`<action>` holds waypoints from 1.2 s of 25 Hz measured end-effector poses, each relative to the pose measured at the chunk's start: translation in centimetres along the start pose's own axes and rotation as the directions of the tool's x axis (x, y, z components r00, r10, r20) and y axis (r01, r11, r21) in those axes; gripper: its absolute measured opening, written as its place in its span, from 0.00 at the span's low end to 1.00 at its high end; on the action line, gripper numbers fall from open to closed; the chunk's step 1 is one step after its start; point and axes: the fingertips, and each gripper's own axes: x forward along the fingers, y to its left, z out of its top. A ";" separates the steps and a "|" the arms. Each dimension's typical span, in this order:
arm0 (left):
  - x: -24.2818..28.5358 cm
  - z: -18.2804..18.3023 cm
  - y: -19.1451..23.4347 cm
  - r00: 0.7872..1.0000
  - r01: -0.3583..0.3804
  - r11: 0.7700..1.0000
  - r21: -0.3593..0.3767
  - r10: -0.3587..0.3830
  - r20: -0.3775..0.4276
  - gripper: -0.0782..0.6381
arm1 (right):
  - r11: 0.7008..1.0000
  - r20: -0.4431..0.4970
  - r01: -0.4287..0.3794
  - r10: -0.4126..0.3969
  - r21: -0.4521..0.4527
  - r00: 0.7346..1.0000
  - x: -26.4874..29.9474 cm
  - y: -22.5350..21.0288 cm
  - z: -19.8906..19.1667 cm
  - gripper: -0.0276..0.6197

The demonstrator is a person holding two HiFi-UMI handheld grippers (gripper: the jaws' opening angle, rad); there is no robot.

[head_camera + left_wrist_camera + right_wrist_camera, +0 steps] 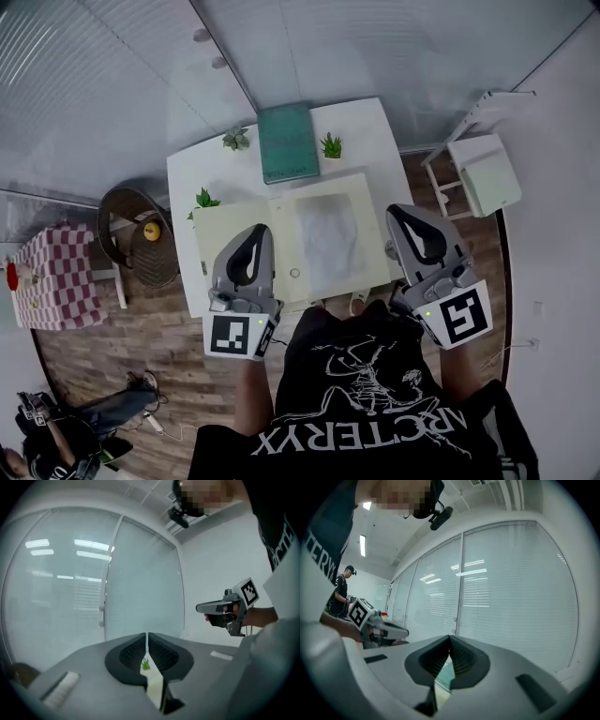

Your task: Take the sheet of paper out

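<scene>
An open cream folder (230, 234) lies on the white table (375, 131). On its right half rests a pale sheet of paper (328, 236), which looks to be in a clear sleeve. My left gripper (258, 229) hovers over the folder's left flap, shut with nothing in it. My right gripper (397, 209) hangs past the folder's right edge, also shut and empty. In the left gripper view the jaws (147, 633) meet at the tips, and the right gripper (200, 607) shows off to the side. The right gripper view shows closed jaws (450, 637) pointing at a blind-covered glass wall.
A teal book (288, 142) lies at the table's far edge between two small plants (236, 139) (331, 145), with a third plant (203, 200) at the left. A white chair (487, 173) stands to the right and a dark round chair (131, 234) to the left. A checked cloth (52, 277) is further left.
</scene>
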 end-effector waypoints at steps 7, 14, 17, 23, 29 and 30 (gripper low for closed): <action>3.9 -19.7 1.8 0.910 0.024 0.883 -0.469 -0.214 -0.355 0.38 | 0.999 -0.027 0.038 -0.039 -0.034 0.999 -0.9 -1.1 -0.3 0.06; 4.7 -32.3 0.2 0.778 -0.096 0.653 -0.751 -0.421 -0.466 0.49 | 0.988 -0.070 0.098 -0.107 -0.120 0.992 -1.9 -1.8 -0.8 0.06; 5.2 -34.4 -0.5 0.755 -0.101 0.575 -0.812 -0.487 -0.438 0.49 | 0.983 -0.098 0.109 -0.124 -0.147 0.987 -2.4 -1.3 -1.3 0.06; 7.5 -36.1 -3.1 0.700 -0.052 0.513 -0.857 -0.594 -0.398 0.42 | 0.977 -0.134 0.135 -0.158 -0.167 0.978 -3.4 -1.0 -1.9 0.06; 8.4 -36.4 -5.6 0.659 -0.021 0.530 -0.848 -0.630 -0.410 0.24 | 0.971 -0.147 0.148 -0.177 -0.189 0.973 -4.2 -0.7 -2.0 0.06; 8.2 -36.5 -5.6 0.664 -0.027 0.533 -0.845 -0.623 -0.414 0.13 | 0.971 -0.145 0.147 -0.175 -0.187 0.974 -4.2 -0.6 -2.0 0.06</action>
